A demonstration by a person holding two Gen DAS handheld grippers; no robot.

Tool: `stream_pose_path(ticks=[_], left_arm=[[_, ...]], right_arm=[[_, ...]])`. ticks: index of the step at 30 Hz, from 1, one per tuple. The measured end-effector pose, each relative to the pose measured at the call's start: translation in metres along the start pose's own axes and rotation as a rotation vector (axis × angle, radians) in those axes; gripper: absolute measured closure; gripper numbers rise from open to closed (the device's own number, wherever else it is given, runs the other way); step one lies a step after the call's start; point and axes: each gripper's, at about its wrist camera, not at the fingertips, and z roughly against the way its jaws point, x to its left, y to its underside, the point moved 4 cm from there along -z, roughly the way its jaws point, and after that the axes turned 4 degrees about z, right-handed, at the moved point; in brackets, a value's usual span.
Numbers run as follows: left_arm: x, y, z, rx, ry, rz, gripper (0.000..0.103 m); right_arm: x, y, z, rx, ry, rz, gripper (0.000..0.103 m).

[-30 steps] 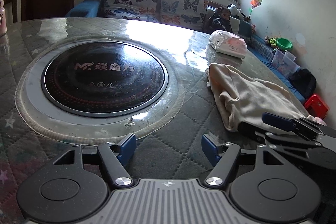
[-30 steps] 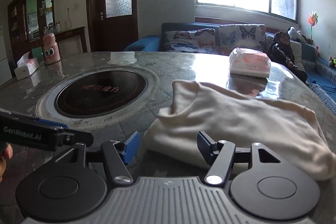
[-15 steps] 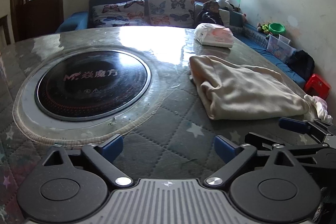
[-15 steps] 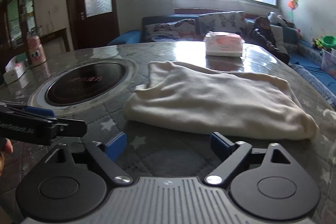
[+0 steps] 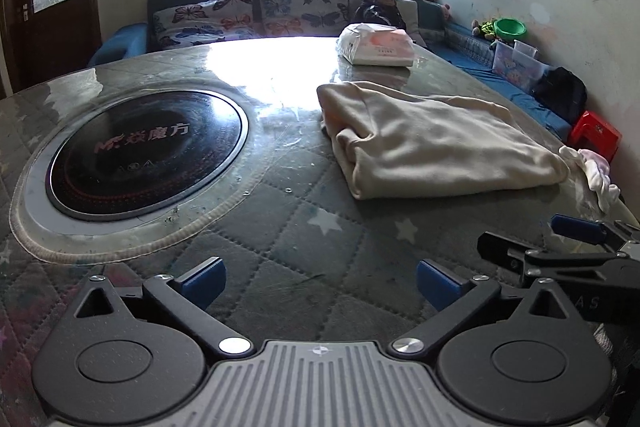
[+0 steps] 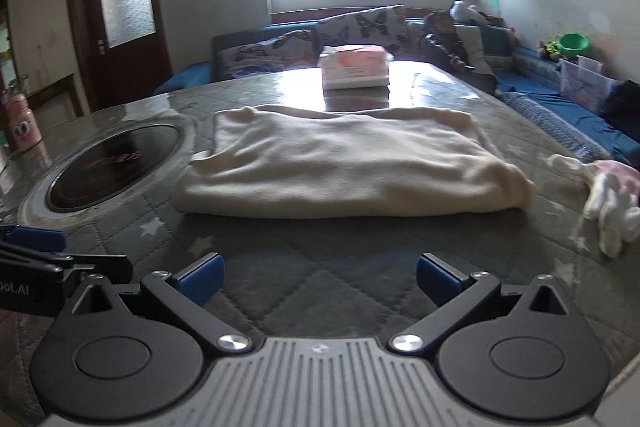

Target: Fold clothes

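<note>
Change: both grippers have drawn back from the garment; a second ago the right gripper's fingers reached the cloth's near edge, now bare table shows between them and it, and both sets of jaws stand wider.
Left gripper (image 5: pixel 318 279): fingers spread wide, nothing between them, above the quilted table cover (image 5: pixel 280 227).
Right gripper (image 6: pixel 318 277): fingers likewise spread apart and empty, directly short of the garment.
Cream garment (image 6: pixel 344 167): folded into a flat rectangle on the table, straight ahead of the right gripper, ahead and to the right of the left one, touching neither.
Small pink-and-white cloth (image 6: pixel 608 199): bunched just beyond the garment's right end, far right of the right gripper; blurred, possibly a sock or glove.
Round black hob (image 5: pixel 144 151): set in the table, ahead-left of the left gripper.
Tissue pack (image 6: pixel 356 67): farther ahead, beyond the garment.
</note>
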Motion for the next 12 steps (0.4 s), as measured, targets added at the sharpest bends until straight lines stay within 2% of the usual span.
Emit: stream_pose_path(ticks=[12], left_arm=[[-0.014,0.009,0.0,0.01,0.015,-0.035,0.0]], right_arm=[[-0.012,0.008,0.004,0.016,0.053,-0.063,0.0]])
